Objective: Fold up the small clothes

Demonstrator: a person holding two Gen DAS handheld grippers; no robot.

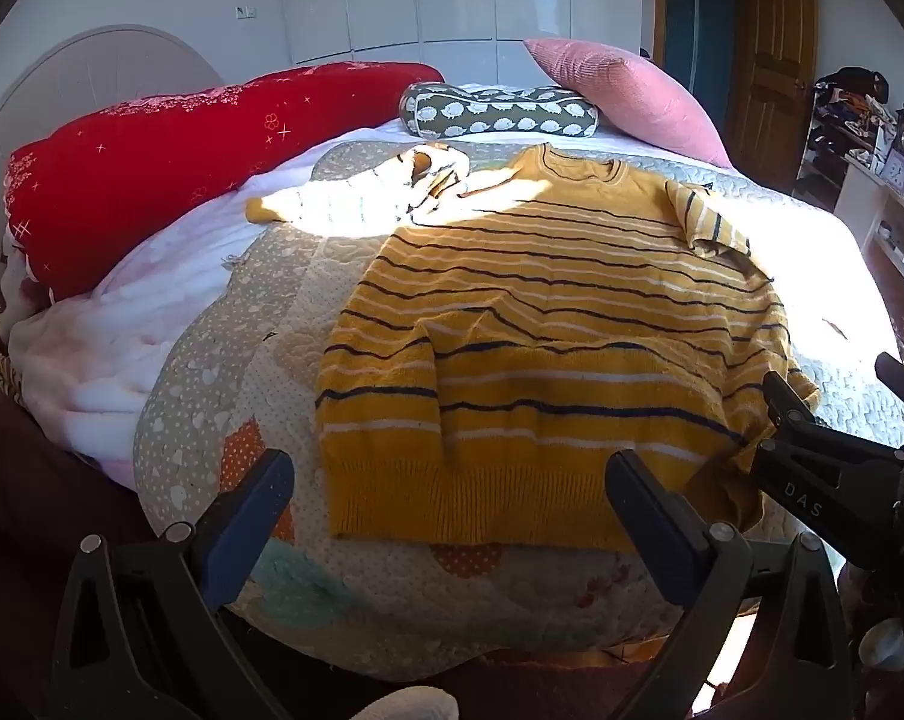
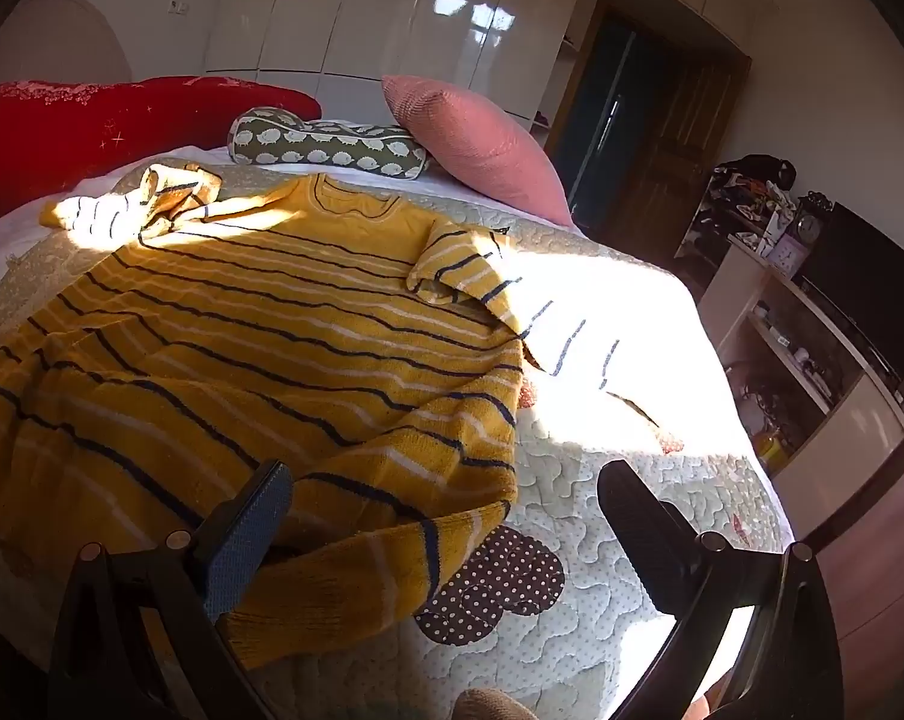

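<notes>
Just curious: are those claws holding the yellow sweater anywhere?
No. Both the left gripper and right gripper are open above the sweater, holding nothing.

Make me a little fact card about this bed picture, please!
Garment: yellow knitted sweater with dark and white stripes, spread flat on quilt
Surface: pale patchwork quilt
Pillows: pink cushion, green sheep-print bolster
Bedding: red blanket
Left gripper: open, empty
Right gripper: open, at sweater hem

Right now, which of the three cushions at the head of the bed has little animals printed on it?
The small green cushion in the middle: it has white sheep, unlike the red one and the plain pink one.
</notes>
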